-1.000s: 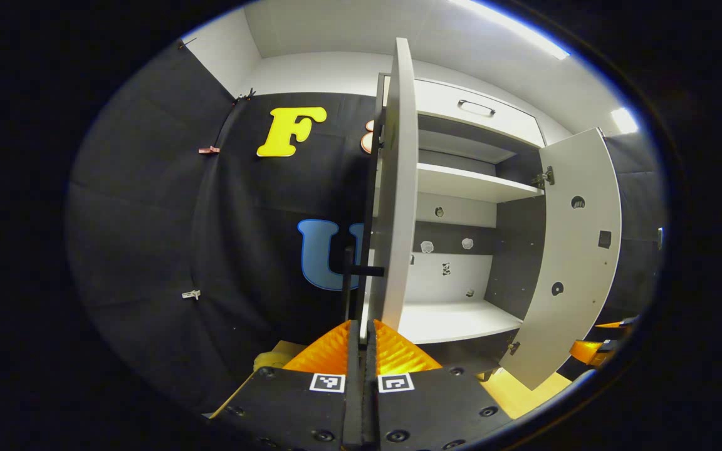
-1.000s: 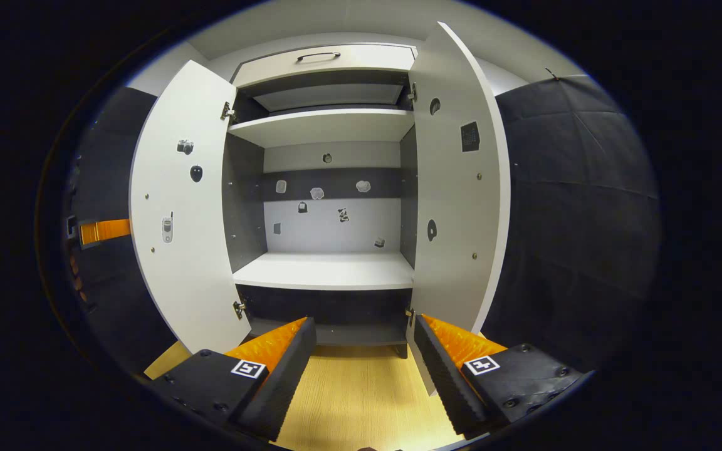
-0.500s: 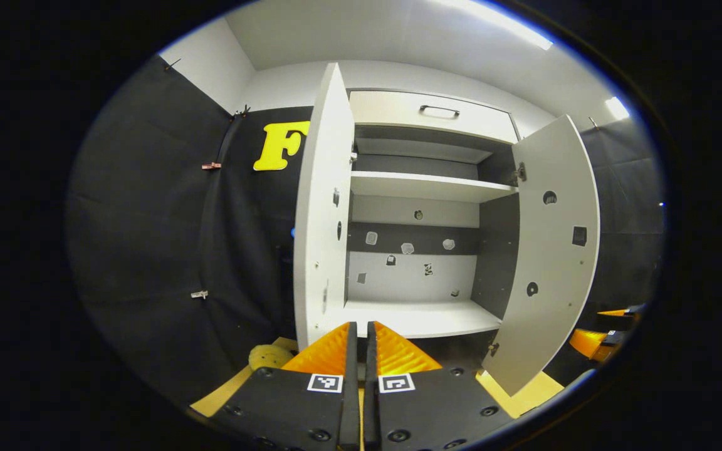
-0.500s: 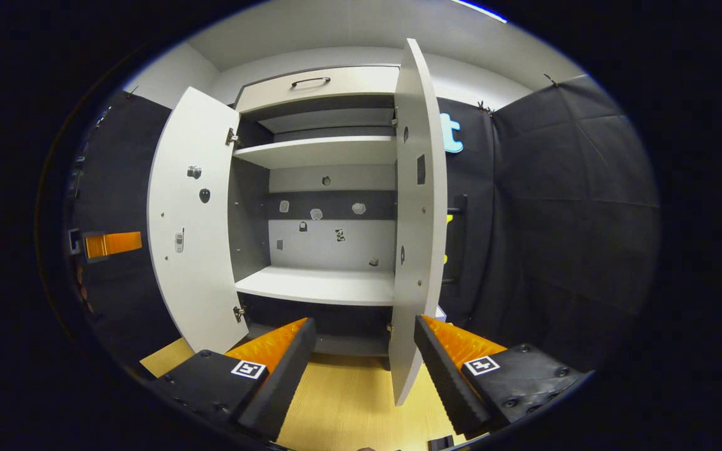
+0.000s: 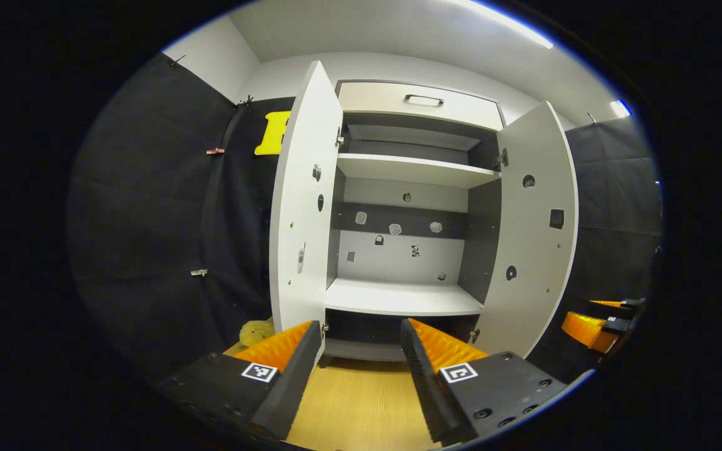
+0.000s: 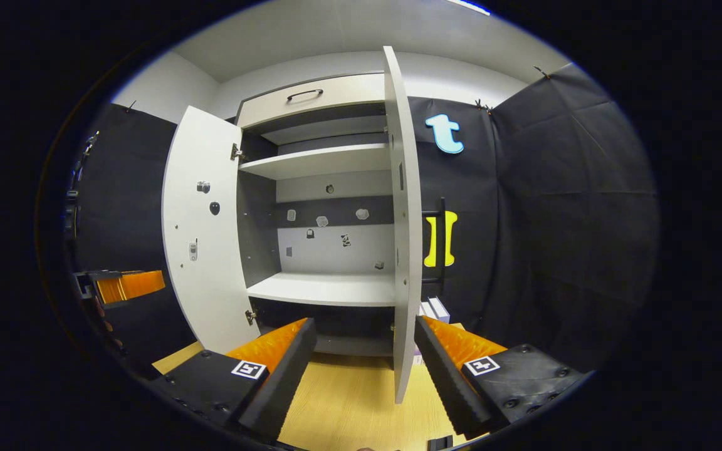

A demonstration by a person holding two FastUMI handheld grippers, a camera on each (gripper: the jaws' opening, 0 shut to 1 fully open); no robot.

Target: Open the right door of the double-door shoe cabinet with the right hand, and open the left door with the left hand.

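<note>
White laminate shoe cabinet [image 5: 420,103] stands against the booth wall with both doors swung out, so we judge the task essentially done. We see the left door [image 5: 301,207] open toward the dark cloth and the right door [image 5: 533,232] open on its side; from the right gripper view the right door [image 6: 402,219] is nearly edge-on and the left door [image 6: 201,225] stands wide. Inside, the lower shelf [image 5: 402,297] and upper shelf [image 5: 411,169] look bare apart from small stickers on the back panel.

Our left gripper [image 5: 361,366] is released, jaws spread, holding nothing, low in front of the cabinet over the wooden floor [image 5: 361,407]. Our right gripper [image 6: 364,366] is also spread and empty, and the right door's lower edge sits just between its fingers without contact that we can see. The right gripper [image 5: 593,326] also shows far off in the left gripper view.

Risks we judge from here:
- Right gripper moving sideways could knock the door edge and swing it back toward shut.
- Either door may drift on its hinges [image 5: 502,158] once let go; we cannot tell whether they hold.
- A yellow soft thing [image 5: 254,332] lies on the floor near the left door; a low retreat could bump it.
</note>
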